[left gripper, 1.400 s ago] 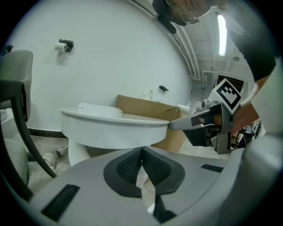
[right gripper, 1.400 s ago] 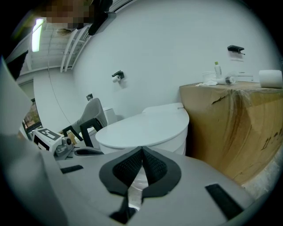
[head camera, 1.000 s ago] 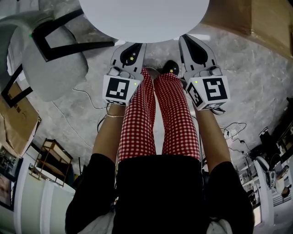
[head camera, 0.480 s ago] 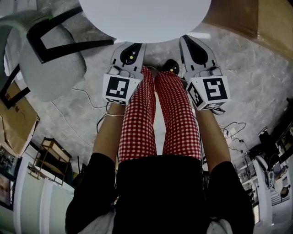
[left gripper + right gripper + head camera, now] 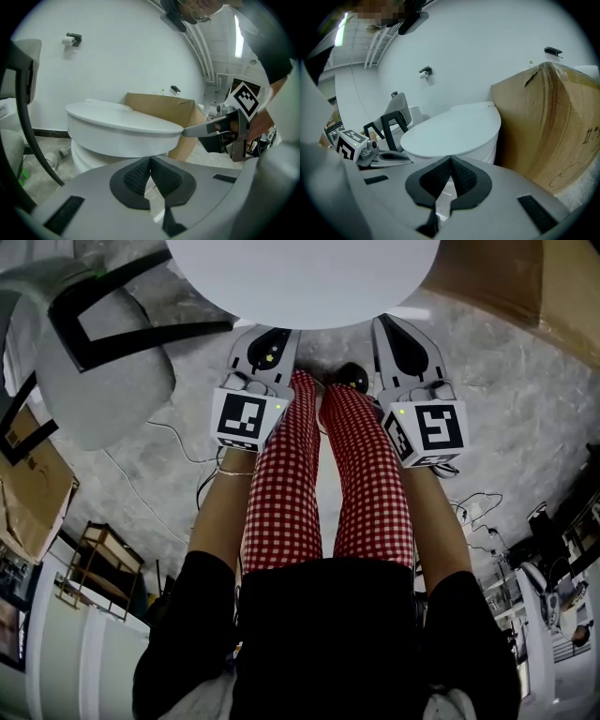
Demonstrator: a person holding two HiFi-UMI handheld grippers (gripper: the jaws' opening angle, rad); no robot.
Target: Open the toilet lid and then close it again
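**Lid down, both claws shut + empty**

Toilet lid (image 5: 302,277) lies flat on the toilet (image 5: 110,150), at the top edge of the head view, dead ahead of the person.

L gripper (image 5: 266,345) and R gripper (image 5: 401,338) are side by side at the lid's front rim, L at the left part, R at the right. Contact w/ rim: can't tell.

L gripper view: jaws pressed together at the tips, nothing between them. Lid rim sits just beyond and above them. R gripper's tip shows right at the rim's front edge.

R gripper view: same, jaws closed tip to tip, nothing pinched. Lid top is in full view past them, L gripper low beside the bowl.

Legs in red-check trousers (image 5: 323,484) run between the two grippers. Grey chair (image 5: 98,362) stands on the concrete floor (image 5: 506,399), left of the toilet. Cardboard box (image 5: 525,277) stands just beside the toilet on the right. Roll holder (image 5: 72,40) hangs on the white wall (image 5: 131,56) behind.
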